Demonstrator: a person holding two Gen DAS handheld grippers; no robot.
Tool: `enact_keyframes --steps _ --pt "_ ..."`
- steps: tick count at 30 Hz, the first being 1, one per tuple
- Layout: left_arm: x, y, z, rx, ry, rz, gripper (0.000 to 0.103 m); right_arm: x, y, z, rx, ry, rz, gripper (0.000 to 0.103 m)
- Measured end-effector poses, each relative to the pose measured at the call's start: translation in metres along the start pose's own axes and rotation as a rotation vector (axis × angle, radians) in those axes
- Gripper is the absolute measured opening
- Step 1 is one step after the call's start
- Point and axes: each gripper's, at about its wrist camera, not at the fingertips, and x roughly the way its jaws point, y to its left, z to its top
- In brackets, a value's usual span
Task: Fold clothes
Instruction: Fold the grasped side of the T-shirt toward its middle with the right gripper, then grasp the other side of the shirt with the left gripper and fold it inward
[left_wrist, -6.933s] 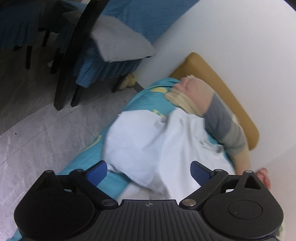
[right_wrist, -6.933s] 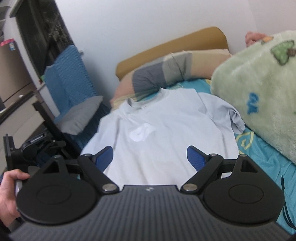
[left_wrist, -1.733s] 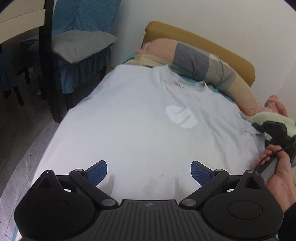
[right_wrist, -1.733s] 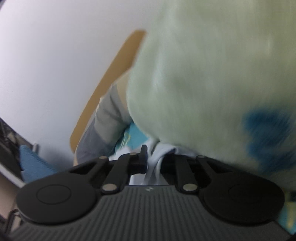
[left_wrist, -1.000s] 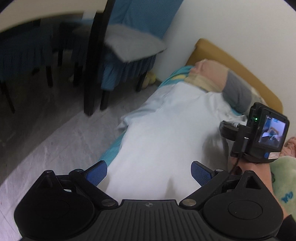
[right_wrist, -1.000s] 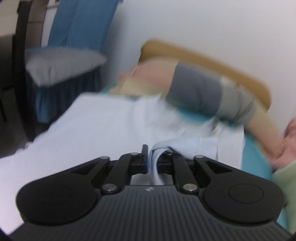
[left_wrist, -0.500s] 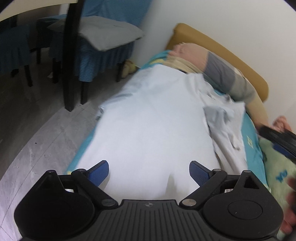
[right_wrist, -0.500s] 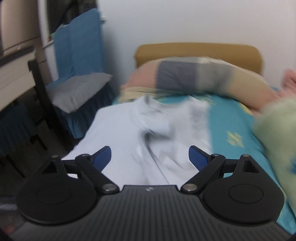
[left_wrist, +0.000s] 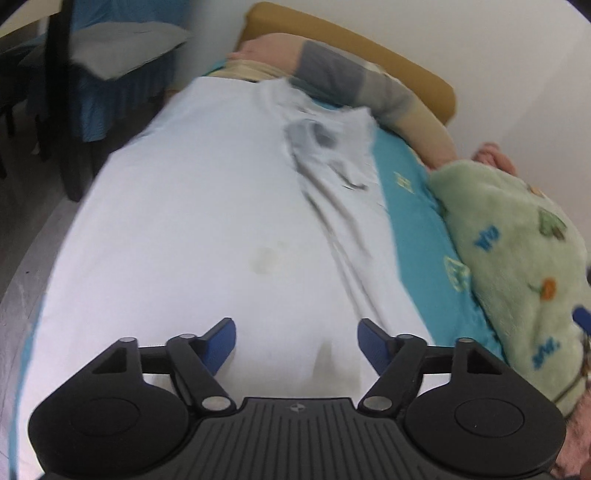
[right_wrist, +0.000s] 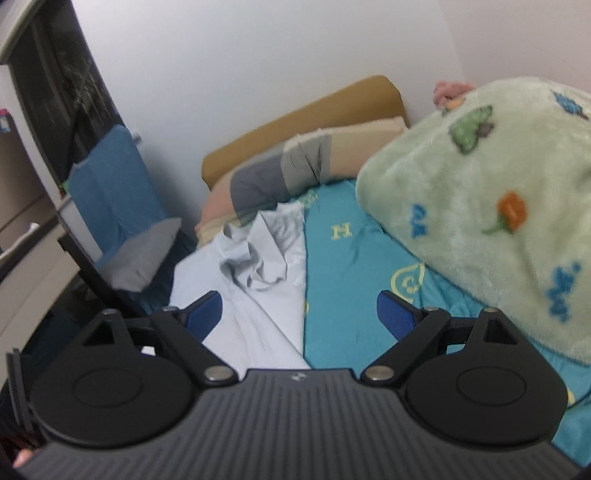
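Observation:
A pale blue T-shirt (left_wrist: 192, 206) lies flat on the bed, its right side folded in over the body and its sleeve bunched in a crumpled heap (left_wrist: 328, 144) near the collar. My left gripper (left_wrist: 296, 338) hovers open over the shirt's lower hem, nothing between its fingers. In the right wrist view the same shirt (right_wrist: 266, 254) lies to the left, its folded edge running along the teal sheet. My right gripper (right_wrist: 300, 308) is open above that edge, empty.
A teal sheet (right_wrist: 354, 273) covers the bed. A thick green fleece blanket (right_wrist: 491, 206) is piled on the right. A striped pillow (left_wrist: 351, 74) lies by the tan headboard (left_wrist: 369, 48). A blue-covered chair with a grey cushion (right_wrist: 136, 254) stands left of the bed.
The right gripper carried the shirt's right sleeve across the body, let go and opened, then drew back to the right. The left gripper stayed open and swung over the hem.

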Motion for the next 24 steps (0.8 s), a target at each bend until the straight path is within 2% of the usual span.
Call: enact_keyframes --steps 2,5,7,9,14,18,21,23,24 --pt "0.001 -0.023 -0.009 0.025 0.019 -0.050 0.059 -0.002 -0.006 0.004 -0.006 -0.027 -0.008 0.092" --pt "0.008 -0.056 -0.025 0.021 0.080 -0.192 0.045 -0.005 -0.024 0.008 0.033 -0.034 -0.013 0.092" --pt "0.019 -0.071 -0.035 0.016 0.126 -0.261 0.039 -0.004 -0.038 0.008 0.089 -0.016 0.000 0.092" --pt "0.031 -0.085 -0.046 0.012 0.172 -0.320 0.038 -0.003 -0.052 0.009 0.145 -0.002 0.010 0.092" --pt "0.064 -0.086 -0.060 -0.028 0.266 -0.289 0.038 0.003 -0.069 0.006 0.225 0.019 0.028 0.092" --pt "0.090 -0.079 -0.065 -0.073 0.331 -0.255 0.043 0.011 -0.071 0.003 0.241 0.041 0.050 0.092" --pt "0.101 -0.083 -0.067 -0.079 0.328 -0.265 0.046 0.019 -0.068 0.002 0.224 0.062 0.054 0.092" --pt "0.091 -0.080 -0.062 -0.086 0.315 -0.282 0.039 0.026 -0.066 0.000 0.210 0.078 0.048 0.092" --pt "0.084 -0.078 -0.060 -0.091 0.308 -0.292 0.030 0.030 -0.065 -0.001 0.205 0.087 0.044 0.092"
